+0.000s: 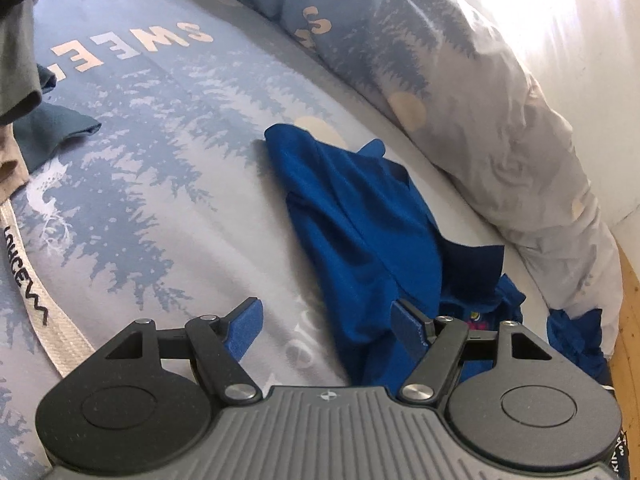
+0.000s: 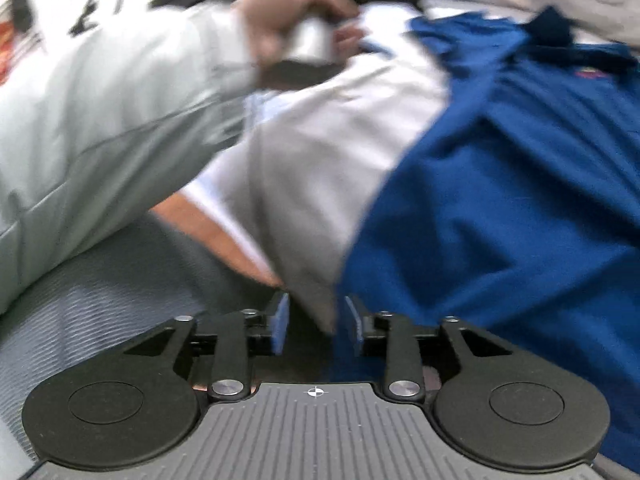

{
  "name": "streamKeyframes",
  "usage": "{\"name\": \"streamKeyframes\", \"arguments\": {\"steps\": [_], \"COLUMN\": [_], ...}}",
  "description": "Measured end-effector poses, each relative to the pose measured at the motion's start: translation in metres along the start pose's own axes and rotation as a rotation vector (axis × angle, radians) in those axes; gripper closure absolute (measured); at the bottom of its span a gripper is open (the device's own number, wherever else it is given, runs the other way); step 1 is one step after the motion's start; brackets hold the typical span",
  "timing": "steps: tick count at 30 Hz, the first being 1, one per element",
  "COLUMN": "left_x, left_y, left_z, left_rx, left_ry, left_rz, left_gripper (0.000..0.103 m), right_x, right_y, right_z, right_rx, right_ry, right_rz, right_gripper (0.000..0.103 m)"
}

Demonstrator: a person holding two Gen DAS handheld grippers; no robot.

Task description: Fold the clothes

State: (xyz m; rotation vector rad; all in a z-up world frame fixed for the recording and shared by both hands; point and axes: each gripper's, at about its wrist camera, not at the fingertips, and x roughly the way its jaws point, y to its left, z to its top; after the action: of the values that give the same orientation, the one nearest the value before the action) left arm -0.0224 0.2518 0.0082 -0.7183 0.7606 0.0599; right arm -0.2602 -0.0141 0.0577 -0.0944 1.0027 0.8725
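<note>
Left tongs [image 1: 324, 326] are standing wide apart, gripping nothing, hovering over the printed bed [image 1: 168, 128]; the blue garment [image 1: 360, 216] is lying crumpled just ahead. Only the right view is showing the right tongs [image 2: 316, 324], partly parted, nothing pinched between them, and beyond, the person's hand [image 2: 288, 16].

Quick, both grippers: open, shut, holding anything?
Left gripper: open, holding nothing; blue shirt beside it.
Right gripper: open, holding nothing.

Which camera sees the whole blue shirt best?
The left wrist view: the blue shirt lies crumpled but sharp on the bedsheet, nearly whole. The right wrist view shows it blurred, close-up and cut off.
</note>
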Motion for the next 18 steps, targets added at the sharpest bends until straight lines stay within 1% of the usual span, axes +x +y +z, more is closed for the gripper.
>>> {"name": "streamKeyframes", "arguments": {"steps": [2, 5, 8, 10, 11, 14, 16, 18], "left_x": [0.0, 0.002, 0.006, 0.008, 0.009, 0.011, 0.016, 0.022], "left_y": [0.002, 0.005, 0.008, 0.008, 0.004, -0.017, -0.039, -0.066], "left_z": [0.0, -0.001, 0.001, 0.002, 0.003, 0.004, 0.002, -0.003], "left_rx": [0.0, 0.007, -0.008, -0.026, -0.019, 0.059, 0.141, 0.253], "left_ry": [0.004, 0.015, 0.026, 0.021, 0.016, -0.022, -0.043, -0.062], "left_rz": [-0.005, -0.013, -0.027, -0.063, -0.07, -0.063, -0.059, -0.026], "left_gripper": [0.027, 0.027, 0.027, 0.027, 0.027, 0.027, 0.027, 0.027], "right_x": [0.002, 0.008, 0.012, 0.013, 0.014, 0.016, 0.016, 0.017], "right_y": [-0.006, -0.012, -0.006, -0.004, -0.005, -0.01, -0.016, -0.021], "right_z": [-0.002, -0.006, -0.009, -0.01, -0.007, -0.001, 0.001, 0.002], "right_rx": [0.021, 0.046, 0.041, 0.035, 0.035, 0.038, 0.051, 0.061], "right_ry": [0.007, 0.025, 0.022, 0.023, 0.021, 0.014, 0.01, 0.012], "right_rz": [-0.031, -0.061, -0.05, -0.043, -0.038, -0.027, -0.027, -0.022], "right_gripper": [0.052, 0.052, 0.051, 0.051, 0.051, 0.049, 0.044, 0.043]}}
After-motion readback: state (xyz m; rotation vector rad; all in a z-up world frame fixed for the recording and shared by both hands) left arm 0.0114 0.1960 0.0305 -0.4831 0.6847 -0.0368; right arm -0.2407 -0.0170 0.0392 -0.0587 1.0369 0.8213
